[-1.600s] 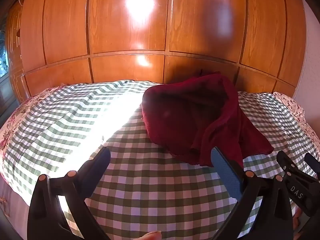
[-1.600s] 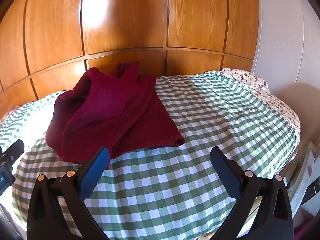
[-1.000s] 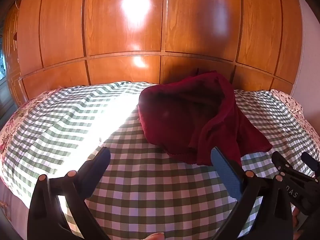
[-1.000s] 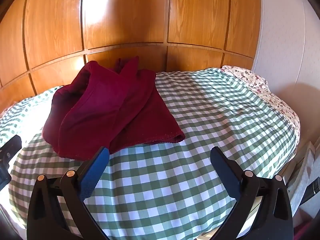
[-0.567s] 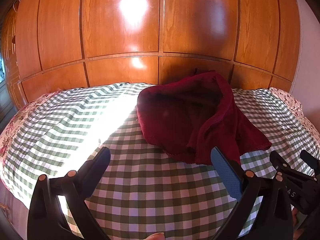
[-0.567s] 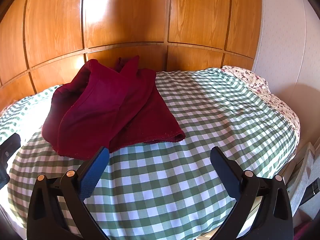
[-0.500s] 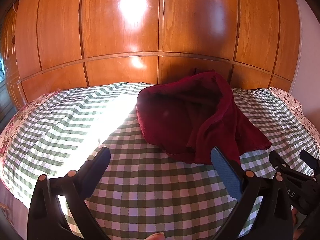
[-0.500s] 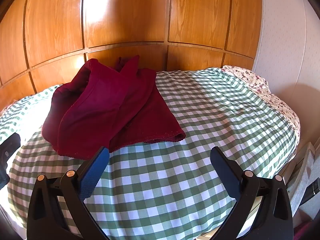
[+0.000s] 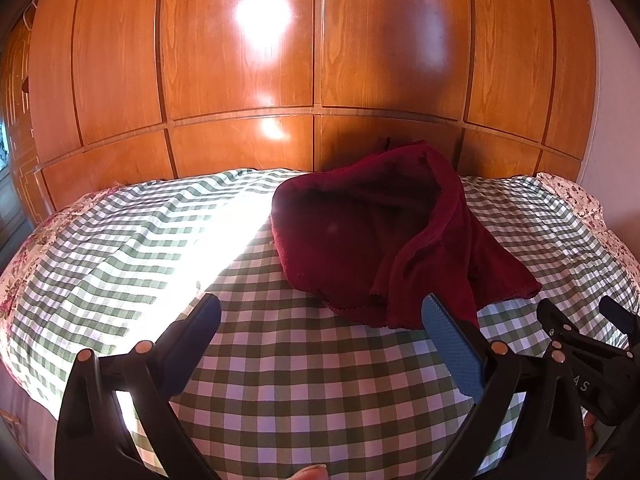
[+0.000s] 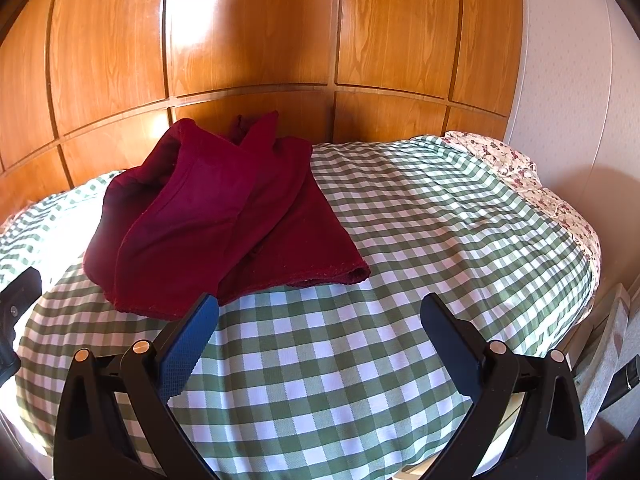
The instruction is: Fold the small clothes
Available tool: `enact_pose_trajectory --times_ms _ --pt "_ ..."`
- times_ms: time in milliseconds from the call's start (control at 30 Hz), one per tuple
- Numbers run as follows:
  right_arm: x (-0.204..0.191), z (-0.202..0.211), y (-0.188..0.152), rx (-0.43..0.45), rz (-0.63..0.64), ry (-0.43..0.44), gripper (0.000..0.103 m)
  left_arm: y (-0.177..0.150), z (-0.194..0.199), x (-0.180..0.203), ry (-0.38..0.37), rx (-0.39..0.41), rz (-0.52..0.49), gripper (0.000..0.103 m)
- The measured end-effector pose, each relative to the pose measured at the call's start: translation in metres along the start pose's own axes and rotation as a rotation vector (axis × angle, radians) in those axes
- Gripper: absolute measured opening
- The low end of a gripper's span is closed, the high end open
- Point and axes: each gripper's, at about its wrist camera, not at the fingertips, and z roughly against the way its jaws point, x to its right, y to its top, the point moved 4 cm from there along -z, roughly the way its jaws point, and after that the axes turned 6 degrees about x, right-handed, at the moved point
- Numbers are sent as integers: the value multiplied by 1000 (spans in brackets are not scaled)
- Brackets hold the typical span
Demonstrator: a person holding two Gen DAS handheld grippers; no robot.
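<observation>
A dark red garment (image 9: 384,232) lies crumpled in a heap on the green-and-white checked cloth (image 9: 288,376), towards the far side near the wooden panels. In the right wrist view the garment (image 10: 216,216) sits left of centre, one hemmed corner pointing right. My left gripper (image 9: 320,320) hovers open above the checked cloth, just short of the garment's near edge, nothing between its fingers. My right gripper (image 10: 320,316) is open too, its left finger close to the garment's near hem. The right gripper's body (image 9: 576,356) shows at the lower right of the left wrist view.
Glossy wooden wardrobe panels (image 9: 320,60) stand right behind the bed. A floral sheet (image 10: 532,184) shows at the bed's right edge, beside a pale wall (image 10: 576,80). Strong sunlight washes out the cloth at left (image 9: 224,240). A fingertip (image 9: 310,472) shows at the bottom edge.
Both grippers have drifted slightly; the garment sits a little further left and lower in the left wrist view. The garment itself has not moved, and both grippers stay open.
</observation>
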Motion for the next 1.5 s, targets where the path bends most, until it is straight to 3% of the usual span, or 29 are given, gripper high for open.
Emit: enact_pose_trajectory --times_ms 900,1500 --pt "-1 0 0 0 5 2 100 1 8 3 -9 28 -24 100" --pt "3 -8 -6 -23 0 -1 100 0 6 26 -115 30 -94 100"
